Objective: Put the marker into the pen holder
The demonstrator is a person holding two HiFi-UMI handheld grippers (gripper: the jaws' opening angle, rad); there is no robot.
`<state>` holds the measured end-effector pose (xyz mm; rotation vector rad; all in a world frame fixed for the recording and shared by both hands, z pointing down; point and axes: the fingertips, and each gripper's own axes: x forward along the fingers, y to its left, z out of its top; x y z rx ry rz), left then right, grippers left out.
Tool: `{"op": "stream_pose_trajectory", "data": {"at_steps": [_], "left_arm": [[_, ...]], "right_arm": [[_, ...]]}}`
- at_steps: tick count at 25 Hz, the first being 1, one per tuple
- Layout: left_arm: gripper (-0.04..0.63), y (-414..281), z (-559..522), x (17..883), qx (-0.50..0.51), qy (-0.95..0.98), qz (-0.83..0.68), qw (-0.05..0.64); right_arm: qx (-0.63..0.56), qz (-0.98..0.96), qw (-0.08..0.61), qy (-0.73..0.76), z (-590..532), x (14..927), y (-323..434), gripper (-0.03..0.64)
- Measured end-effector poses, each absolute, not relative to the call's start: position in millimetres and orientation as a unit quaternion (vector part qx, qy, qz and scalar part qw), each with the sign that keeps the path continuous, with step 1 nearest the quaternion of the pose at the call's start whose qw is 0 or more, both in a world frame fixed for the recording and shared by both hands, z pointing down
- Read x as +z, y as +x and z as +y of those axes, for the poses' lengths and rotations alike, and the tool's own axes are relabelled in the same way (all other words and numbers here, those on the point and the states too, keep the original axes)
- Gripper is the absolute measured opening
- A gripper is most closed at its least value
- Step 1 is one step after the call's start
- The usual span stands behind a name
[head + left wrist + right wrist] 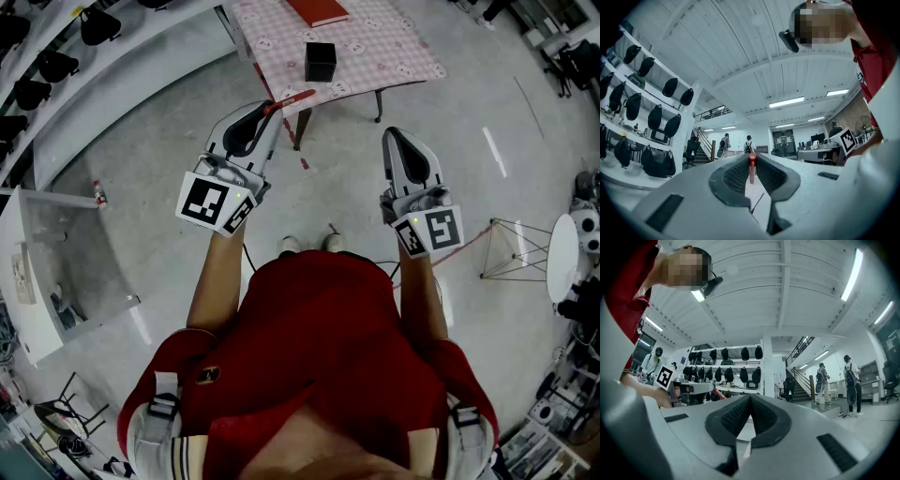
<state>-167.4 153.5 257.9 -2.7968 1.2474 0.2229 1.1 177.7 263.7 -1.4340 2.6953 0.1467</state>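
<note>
My left gripper (268, 109) is shut on a red marker (289, 99), whose tip pokes out past the jaws toward the table. In the left gripper view the marker (752, 168) stands upright, pinched between the closed pads. The black square pen holder (320, 62) sits on the pink checked table (394, 37), ahead of and to the right of the left gripper. My right gripper (391, 138) is held off the table's near edge, shut with nothing between its jaws; its view shows the pads (751, 405) pressed together. Both grippers are raised above the floor.
A red book (317, 11) lies at the table's far side. White shelves (112, 56) with dark bags run along the left. A wire stand (517, 248) and a small white table (564, 253) are on the right. The person's feet (309, 244) stand on grey floor.
</note>
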Motion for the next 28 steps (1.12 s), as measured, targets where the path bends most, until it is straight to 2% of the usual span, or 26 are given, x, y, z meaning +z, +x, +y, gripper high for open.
{"op": "stream_pose_trajectory", "data": {"at_steps": [6, 17, 28], "left_arm": [[0.049, -180.4, 160.1, 265.3, 0.082, -0.912, 0.401, 0.034], [0.049, -181.1, 149.7, 270.5, 0.086, -0.913, 0.396, 0.031], [0.049, -162.2, 85.1, 281.1, 0.060, -0.907, 0.417, 0.031]], "right_arm": [[0.039, 0.880, 0.060, -0.469, 185.7, 265.5, -15.4, -0.002], [0.033, 0.872, 0.047, -0.486, 179.1, 275.5, -11.8, -0.002], [0.057, 0.884, 0.049, -0.461, 103.1, 280.7, 5.7, -0.002]]}}
